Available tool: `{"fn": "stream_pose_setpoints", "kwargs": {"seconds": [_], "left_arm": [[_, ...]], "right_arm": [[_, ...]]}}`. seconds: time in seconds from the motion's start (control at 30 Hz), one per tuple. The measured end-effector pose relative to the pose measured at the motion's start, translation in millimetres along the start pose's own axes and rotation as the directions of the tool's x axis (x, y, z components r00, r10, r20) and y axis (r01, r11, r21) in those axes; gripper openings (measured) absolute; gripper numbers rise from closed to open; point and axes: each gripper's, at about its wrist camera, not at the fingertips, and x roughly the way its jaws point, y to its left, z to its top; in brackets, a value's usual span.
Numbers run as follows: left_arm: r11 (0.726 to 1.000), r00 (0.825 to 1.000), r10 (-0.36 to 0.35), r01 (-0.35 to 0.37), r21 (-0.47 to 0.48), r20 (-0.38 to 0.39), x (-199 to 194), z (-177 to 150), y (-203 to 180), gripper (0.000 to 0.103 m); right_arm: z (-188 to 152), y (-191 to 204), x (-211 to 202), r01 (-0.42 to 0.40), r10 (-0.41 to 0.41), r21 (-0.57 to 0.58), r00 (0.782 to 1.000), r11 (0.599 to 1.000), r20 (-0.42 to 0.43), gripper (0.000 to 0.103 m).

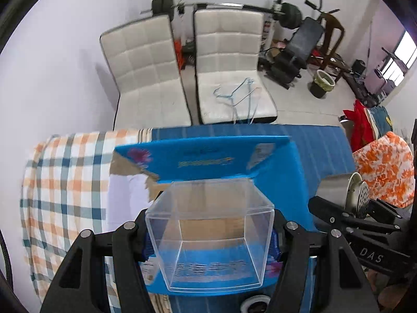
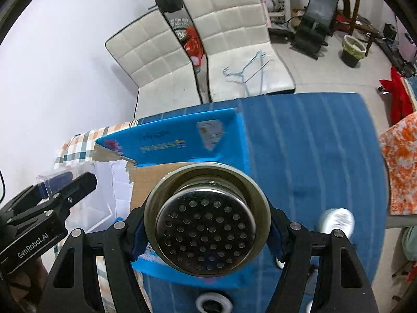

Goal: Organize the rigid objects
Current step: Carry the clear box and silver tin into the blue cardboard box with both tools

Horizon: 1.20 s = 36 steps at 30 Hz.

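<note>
The left gripper (image 1: 211,237) clamps a clear box (image 1: 211,229); the right gripper (image 2: 206,229) grips a steel strainer (image 2: 206,221); both hang above the blue carton (image 2: 198,140), seemingly for packing.

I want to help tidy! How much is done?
Nothing shows as put away yet. Right now the left claw holds a clear box and the right claw holds a metal strainer cup, both over the open blue carton. Still left: setting them down, plus a white round thing on the cloth.
</note>
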Motion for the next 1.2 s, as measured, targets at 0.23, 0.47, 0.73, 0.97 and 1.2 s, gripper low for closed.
{"fn": "stream_pose_setpoints", "kwargs": {"seconds": [0.23, 0.47, 0.73, 0.97, 1.2], "left_arm": [[0.998, 0.992, -0.034, 0.027, -0.058, -0.122, 72.2, 3.3, 54.0, 0.062], [0.996, 0.975, -0.059, 0.041, -0.084, -0.216, 129.1, -3.9, 74.5, 0.062], [0.991, 0.958, -0.103, 0.076, -0.109, -0.269, 152.3, -11.9, 77.8, 0.062], [0.966, 0.934, -0.22, 0.168, -0.198, -0.281, 155.0, -7.6, 82.2, 0.062], [0.94, 0.897, -0.314, 0.249, -0.232, -0.31, 173.9, 5.3, 71.9, 0.062]], "right_arm": [[26.5, 28.6, 103.1, 0.069, -0.07, -0.013, 0.991, 0.998, -0.116, 0.074], [29.6, 28.1, 180.1, 0.179, -0.182, -0.035, 0.963, 0.983, -0.198, 0.074], [31.6, 23.2, 205.0, 0.211, -0.21, -0.024, 0.947, 0.977, -0.243, 0.075], [39.9, 21.7, 177.9, 0.223, -0.224, -0.03, 0.949, 0.974, -0.222, 0.088], [43.9, 10.2, 162.5, 0.254, -0.255, -0.041, 0.929, 0.966, -0.266, 0.09]]}}
